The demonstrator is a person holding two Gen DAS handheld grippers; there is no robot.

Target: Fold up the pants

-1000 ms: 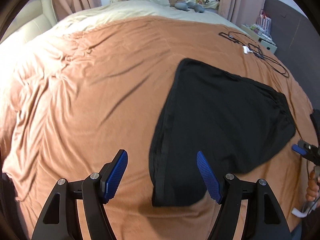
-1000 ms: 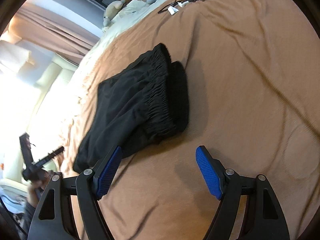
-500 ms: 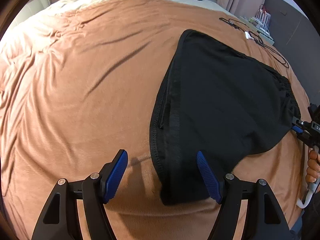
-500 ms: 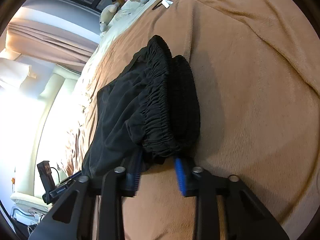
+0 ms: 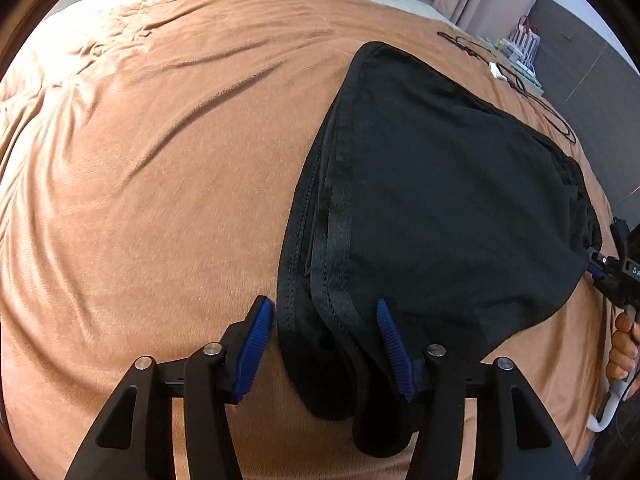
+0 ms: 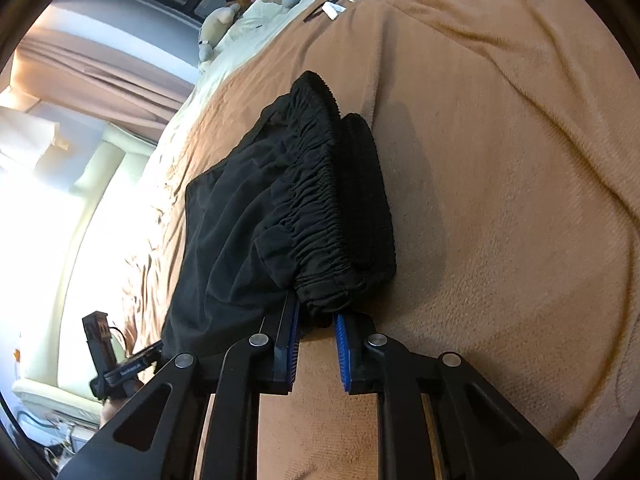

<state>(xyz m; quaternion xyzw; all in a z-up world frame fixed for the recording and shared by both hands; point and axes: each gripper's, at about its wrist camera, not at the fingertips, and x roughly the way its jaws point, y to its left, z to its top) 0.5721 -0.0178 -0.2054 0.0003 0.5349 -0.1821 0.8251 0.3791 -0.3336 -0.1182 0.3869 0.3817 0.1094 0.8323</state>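
Left wrist view showed the black pants (image 5: 440,208) lying on the brown blanket (image 5: 140,180) of the bed, already doubled so that both legs lay one over the other. The left hand-held gripper (image 5: 324,340) stood half open, with its two blue pads on either side of the hem end, but the jaws had not yet pressed the cloth together, so I judge it had no real hold at that moment. It was placed there, I think, because the hem corner is the point to lift for the next fold.

Right wrist view showed the right hand-held gripper (image 6: 318,344) almost closed, pinching the lower corner of the gathered elastic waistband (image 6: 320,208). Holding the waist end and the hem end at once probably served to keep the cloth stretched and even, so that one end could be carried over the other.

Several things were hard to make out. The cloth between the right jaws was dark and bunched, so I could not tell how many layers were caught. The near hem folded under itself below the left fingers and its edge was hidden. A black cable (image 5: 520,80) lay on the far part of the blanket, well apart from the pants, and some soft toys (image 6: 224,20) near the pillows were too small to name
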